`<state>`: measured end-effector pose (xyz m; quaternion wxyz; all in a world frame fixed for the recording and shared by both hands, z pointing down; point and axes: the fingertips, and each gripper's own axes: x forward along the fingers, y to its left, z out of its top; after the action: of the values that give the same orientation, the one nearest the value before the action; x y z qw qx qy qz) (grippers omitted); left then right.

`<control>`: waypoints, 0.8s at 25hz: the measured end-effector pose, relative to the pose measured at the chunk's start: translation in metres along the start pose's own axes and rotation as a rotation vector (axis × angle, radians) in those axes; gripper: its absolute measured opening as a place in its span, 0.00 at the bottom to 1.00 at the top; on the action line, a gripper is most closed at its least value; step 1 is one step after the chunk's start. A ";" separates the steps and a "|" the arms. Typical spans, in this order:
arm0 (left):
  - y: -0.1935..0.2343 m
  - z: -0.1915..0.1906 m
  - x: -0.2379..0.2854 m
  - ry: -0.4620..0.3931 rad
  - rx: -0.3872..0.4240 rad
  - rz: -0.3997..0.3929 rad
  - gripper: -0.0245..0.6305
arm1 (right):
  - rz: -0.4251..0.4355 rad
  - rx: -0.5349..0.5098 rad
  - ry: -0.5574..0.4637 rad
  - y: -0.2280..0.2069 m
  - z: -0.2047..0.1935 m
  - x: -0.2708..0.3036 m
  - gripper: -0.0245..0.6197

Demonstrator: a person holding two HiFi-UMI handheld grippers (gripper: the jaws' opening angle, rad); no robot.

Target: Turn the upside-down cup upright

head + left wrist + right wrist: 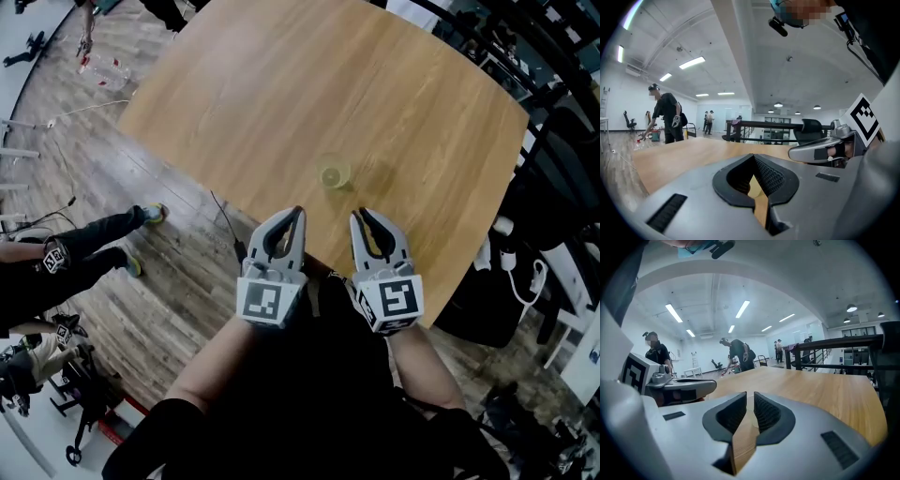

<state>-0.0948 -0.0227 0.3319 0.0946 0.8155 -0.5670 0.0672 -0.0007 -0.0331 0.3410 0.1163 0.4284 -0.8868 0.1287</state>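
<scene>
View from above a light wooden desk (281, 84). 1 small clear cup (334, 173) with a yellowish tint stands alone on the desk, toward its near edge and apart from everything else.

2 grippers sit side by side at that near edge, both aimed at the cup but short of it. The left hand-held gripper (298, 214) is clenched with nothing in it. The right hand-held gripper (357, 214) is also clenched and empty. The cup lies ahead of the gap between them, slightly nearer the right one.

The task looks not yet begun: no jaw touches the cup, so reaching, grasping, flipping and setting down all seem left to do.

The cup's long axis stands vertical and is seen almost end-on, so it shows as a ring. The picture is too small to tell whether the mouth faces down; going by the task, it likely does.
</scene>
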 end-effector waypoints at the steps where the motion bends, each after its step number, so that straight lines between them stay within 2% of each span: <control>1: 0.008 -0.007 0.010 0.004 0.001 -0.002 0.05 | -0.008 -0.002 0.007 -0.006 -0.005 0.009 0.06; 5: 0.034 -0.041 0.052 0.030 0.029 -0.033 0.05 | -0.014 -0.022 0.051 -0.022 -0.037 0.042 0.09; 7: 0.045 -0.060 0.069 0.043 0.025 -0.046 0.05 | 0.029 -0.024 0.105 -0.023 -0.061 0.058 0.29; 9: 0.056 -0.077 0.082 0.058 0.000 -0.041 0.05 | 0.066 -0.034 0.150 -0.022 -0.083 0.071 0.40; 11: 0.068 -0.089 0.089 0.066 -0.021 -0.028 0.05 | 0.087 -0.050 0.173 -0.020 -0.097 0.083 0.45; 15: 0.090 -0.094 0.101 0.051 -0.050 -0.012 0.05 | 0.117 -0.070 0.141 -0.021 -0.098 0.116 0.55; 20: 0.095 -0.107 0.105 0.070 -0.068 -0.074 0.05 | 0.134 -0.044 0.097 -0.026 -0.097 0.148 0.64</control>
<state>-0.1477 -0.1261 0.4662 0.1441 0.8294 -0.5347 0.0728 -0.0600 -0.1248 0.4821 0.1597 0.3587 -0.9093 0.1376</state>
